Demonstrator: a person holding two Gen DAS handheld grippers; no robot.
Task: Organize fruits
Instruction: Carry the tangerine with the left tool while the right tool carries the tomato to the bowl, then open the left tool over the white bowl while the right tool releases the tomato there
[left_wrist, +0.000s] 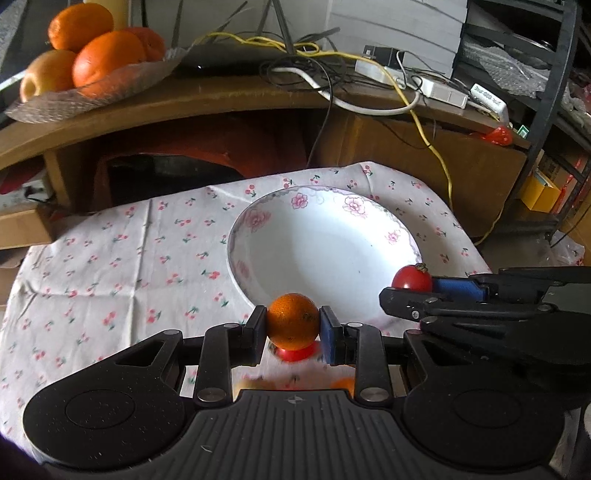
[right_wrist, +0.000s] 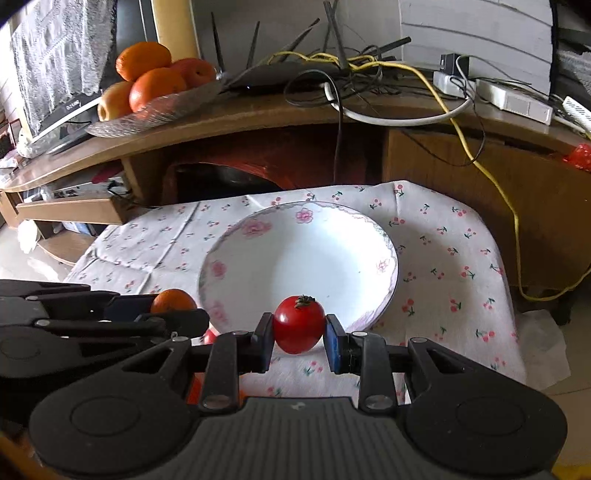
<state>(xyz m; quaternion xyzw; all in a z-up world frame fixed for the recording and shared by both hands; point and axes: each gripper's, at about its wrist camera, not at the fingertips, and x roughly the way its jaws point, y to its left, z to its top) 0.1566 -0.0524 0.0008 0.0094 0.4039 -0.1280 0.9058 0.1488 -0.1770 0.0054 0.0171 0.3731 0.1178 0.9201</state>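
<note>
My left gripper is shut on a small orange, held just above the near rim of a white flowered plate. My right gripper is shut on a red tomato at the plate's near edge. In the left wrist view the right gripper comes in from the right with the tomato. In the right wrist view the left gripper with the orange shows at the left. Another red fruit lies on the cloth below the orange. The plate holds nothing.
A cherry-print cloth covers the low table. Behind it stands a wooden desk with a glass dish of oranges and an apple, a router and tangled cables. More orange fruit shows blurred under the left gripper.
</note>
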